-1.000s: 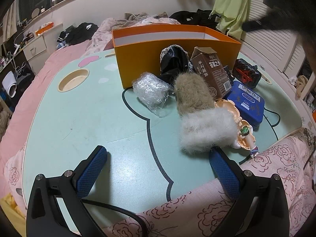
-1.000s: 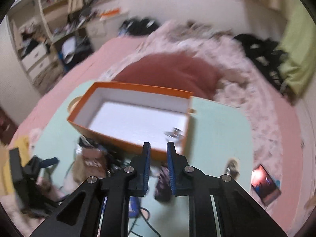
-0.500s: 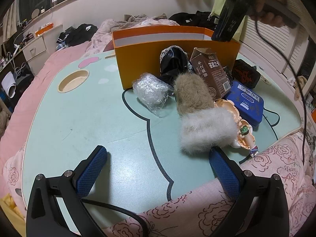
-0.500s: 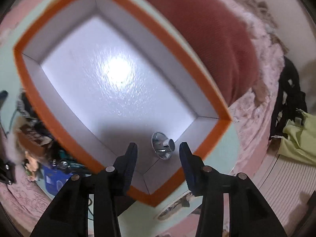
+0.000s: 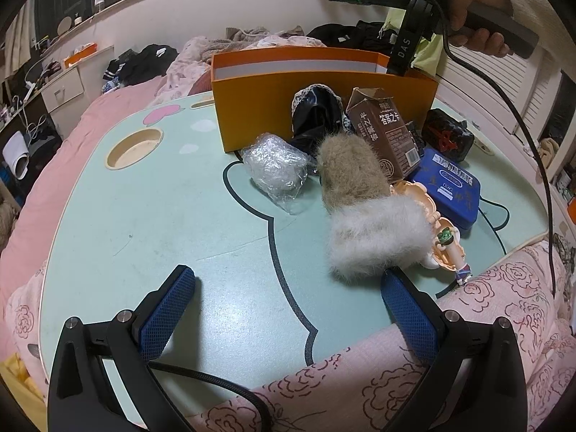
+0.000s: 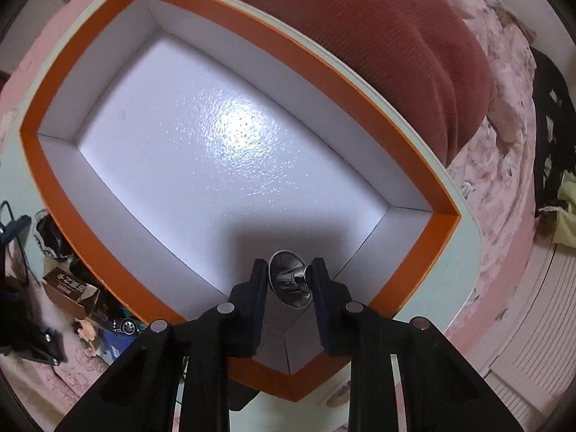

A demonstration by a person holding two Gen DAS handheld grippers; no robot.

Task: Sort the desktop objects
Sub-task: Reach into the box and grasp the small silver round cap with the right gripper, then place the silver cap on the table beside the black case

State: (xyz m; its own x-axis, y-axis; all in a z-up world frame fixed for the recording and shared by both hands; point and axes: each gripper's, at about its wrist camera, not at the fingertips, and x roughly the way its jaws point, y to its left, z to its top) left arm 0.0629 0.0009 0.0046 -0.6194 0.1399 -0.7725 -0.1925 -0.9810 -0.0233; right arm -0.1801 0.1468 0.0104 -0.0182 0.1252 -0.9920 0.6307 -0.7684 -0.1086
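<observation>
Right gripper [image 6: 289, 275]: reaches down into a corner of the orange box; jaws parted, with a small shiny metal piece [image 6: 291, 282] lying between the fingers on the box floor. Contact between fingers and piece cannot be told.
Right gripper, left wrist view [image 5: 397, 59]: seen from outside, its black body dips behind the box's far right corner, held by a hand [image 5: 478, 18].
Left gripper [image 5: 286, 304]: released, jaws spread wide, low over the near edge of the counter, grasping nothing.
Orange box [image 5: 324, 100]: stands at the far side of the counter; white interior, bare apart from the metal piece in one corner.
Counter [image 5: 144, 216]: mint green surface with a dark outline drawing and a round recessed cup hole.
Clear plastic bundle [image 5: 277, 167]: on the counter just in front of the box.
Black lace-trimmed item [image 5: 316, 115]: against the box's front wall.
Brown carton [image 5: 385, 133]: leans beside the black item, touching the furry item.
Furry item [image 5: 360, 205]: tan and white, lying just ahead of the left gripper's right finger.
Blue tin [image 5: 451, 189]: flat on the counter, right of the furry item.
Figurine [image 5: 444, 241]: between the furry item and the blue tin, near the counter edge.
Black pouch [image 5: 448, 138]: behind the blue tin, beside the box.
</observation>
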